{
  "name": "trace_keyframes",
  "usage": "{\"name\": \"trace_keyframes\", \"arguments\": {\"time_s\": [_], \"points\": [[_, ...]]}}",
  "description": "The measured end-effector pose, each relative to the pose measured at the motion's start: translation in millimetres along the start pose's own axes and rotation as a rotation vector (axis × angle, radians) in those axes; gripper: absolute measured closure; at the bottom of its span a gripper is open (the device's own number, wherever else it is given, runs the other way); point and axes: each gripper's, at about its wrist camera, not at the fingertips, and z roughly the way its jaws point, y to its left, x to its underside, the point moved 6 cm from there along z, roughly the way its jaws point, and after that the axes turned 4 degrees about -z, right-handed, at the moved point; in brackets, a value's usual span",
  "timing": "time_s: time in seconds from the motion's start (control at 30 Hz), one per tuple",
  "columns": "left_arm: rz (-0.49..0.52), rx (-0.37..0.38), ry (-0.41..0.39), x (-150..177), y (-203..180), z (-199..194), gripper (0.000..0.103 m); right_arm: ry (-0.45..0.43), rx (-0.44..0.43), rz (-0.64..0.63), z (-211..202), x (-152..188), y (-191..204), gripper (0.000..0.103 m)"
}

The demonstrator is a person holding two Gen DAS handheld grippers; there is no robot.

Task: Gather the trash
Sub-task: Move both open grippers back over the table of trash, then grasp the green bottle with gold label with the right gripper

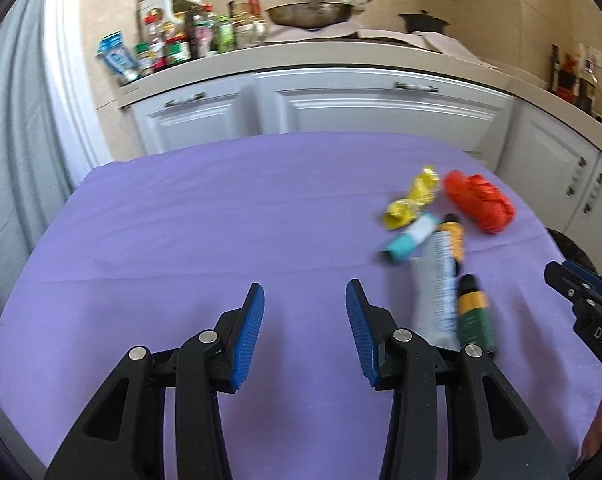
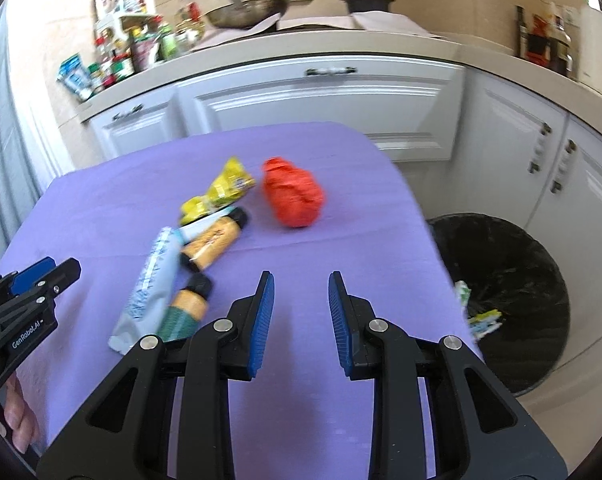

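Left claw [image 1: 305,330] parted, empty, right claw [image 2: 301,320] parted, empty, both over purple tabletop [image 1: 181,220], silver pouch [image 2: 147,292], two small bottles, yellow wrapper [image 2: 221,192], red wad [image 2: 293,196] beyond, black bin [image 2: 513,280] right of tabletop.

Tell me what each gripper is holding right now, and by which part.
Nothing is held. The left gripper and right gripper both stand open and empty above the purple tablecloth.
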Motion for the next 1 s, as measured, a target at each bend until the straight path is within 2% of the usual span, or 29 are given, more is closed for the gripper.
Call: {"name": "trace_keyframes", "arguments": {"time_s": [0.27,0.43,0.73,1.0], "points": [[-0.047,-0.056,0.011,7.1,47.5,7.3,0.060,0.031,-0.031,-0.061,9.8,-0.8,42.6,0.075],[-0.069,-0.068,0.021,9.7,63.5,11.1,0.060,0.050,-0.050,-0.086,15.5,0.4,62.0,0.075],[-0.082,-0.047,0.032,12.4,67.1,13.7,0.060,0.098,-0.053,-0.106,25.4,9.9,75.1,0.075],[-0.062,-0.022,0.030,12.6,49.6,12.6,0.056,0.137,-0.074,-0.092,28.0,17.5,71.3,0.080]]}}
